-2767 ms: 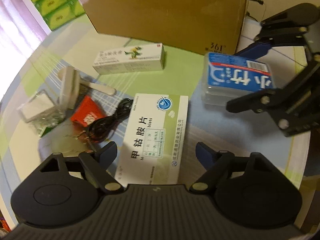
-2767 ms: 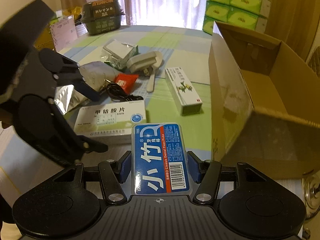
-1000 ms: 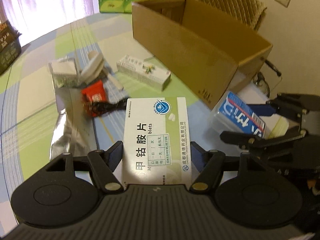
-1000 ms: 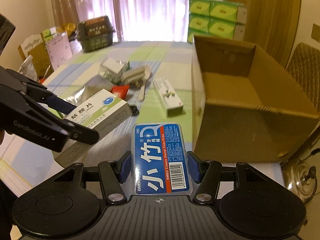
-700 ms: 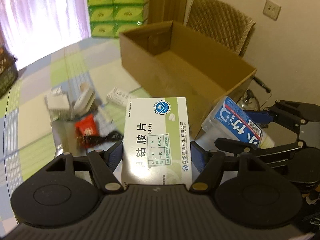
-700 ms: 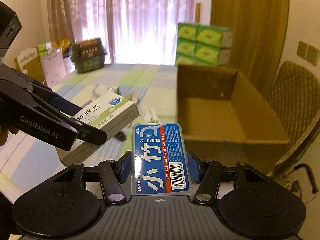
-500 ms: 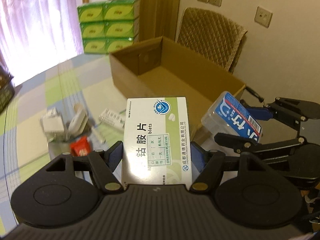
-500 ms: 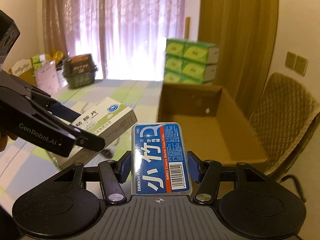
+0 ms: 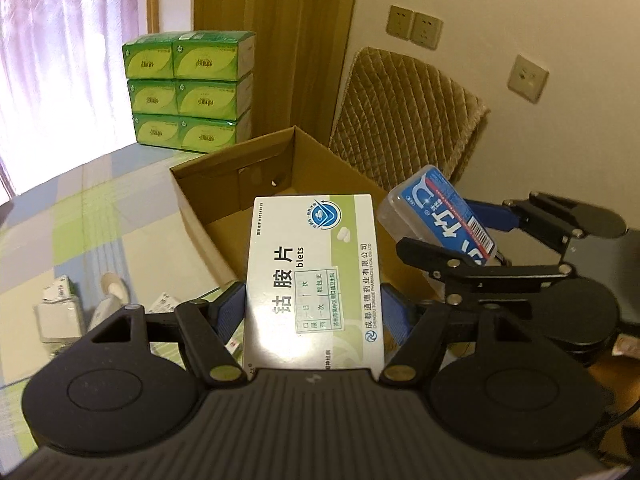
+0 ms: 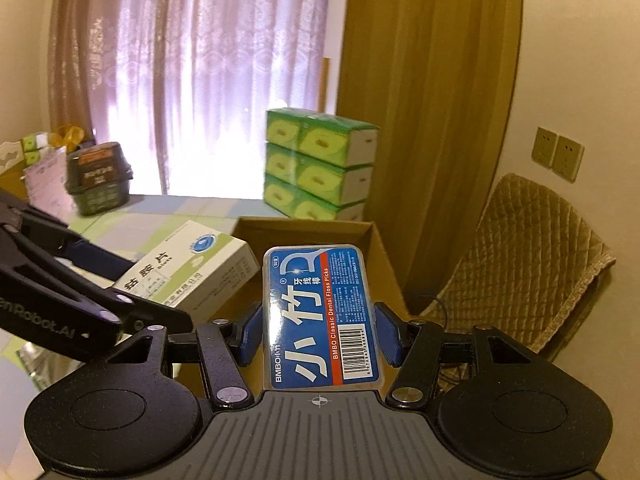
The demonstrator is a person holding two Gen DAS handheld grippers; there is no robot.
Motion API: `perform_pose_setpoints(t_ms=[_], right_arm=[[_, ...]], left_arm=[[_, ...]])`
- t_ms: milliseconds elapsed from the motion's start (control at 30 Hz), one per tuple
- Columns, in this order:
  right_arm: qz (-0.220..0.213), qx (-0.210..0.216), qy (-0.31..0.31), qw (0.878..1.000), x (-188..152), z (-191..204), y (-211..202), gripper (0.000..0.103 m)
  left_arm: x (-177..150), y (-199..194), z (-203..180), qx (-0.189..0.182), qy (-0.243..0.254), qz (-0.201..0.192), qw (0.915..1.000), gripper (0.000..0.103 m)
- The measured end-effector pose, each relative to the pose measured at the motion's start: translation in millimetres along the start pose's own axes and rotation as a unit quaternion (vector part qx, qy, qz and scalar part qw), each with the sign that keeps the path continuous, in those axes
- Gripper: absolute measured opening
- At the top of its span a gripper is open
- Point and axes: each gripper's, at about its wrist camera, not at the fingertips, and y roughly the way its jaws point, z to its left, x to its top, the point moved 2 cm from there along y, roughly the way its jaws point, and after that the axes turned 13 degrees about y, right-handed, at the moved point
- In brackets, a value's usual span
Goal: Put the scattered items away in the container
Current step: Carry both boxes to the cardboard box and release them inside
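A white medicine box (image 9: 314, 280) is clamped by the left gripper (image 9: 313, 312); at two o'clock, a blue floss-pick case (image 10: 322, 316) is clamped by the right gripper (image 10: 320, 334) above the cardboard box (image 9: 224, 216).

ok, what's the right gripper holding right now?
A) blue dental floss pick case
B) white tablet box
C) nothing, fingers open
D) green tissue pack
A: the right gripper is shut on the blue dental floss pick case, its fingers pressing on both long sides; the white tablet box sits in the left gripper, near the cardboard box.
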Motion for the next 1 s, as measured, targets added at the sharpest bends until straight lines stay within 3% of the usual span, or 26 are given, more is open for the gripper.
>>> perform_pose_setpoints(t_ms=[400, 1000], right_arm=[[0.024, -0.006, 0.02, 0.999, 0.7, -31.1, 38.5, 0.06], [0.044, -0.01, 0.039, 0.998, -10.6, -49.8, 64.6, 0.06]], left_arm=[[-1.3, 46.6, 4.7, -0.009, -0.05, 0.016, 0.9986, 0.067], [0.1, 75.3, 13.4, -0.02, -0.096, 0.015, 0.995, 0.064]])
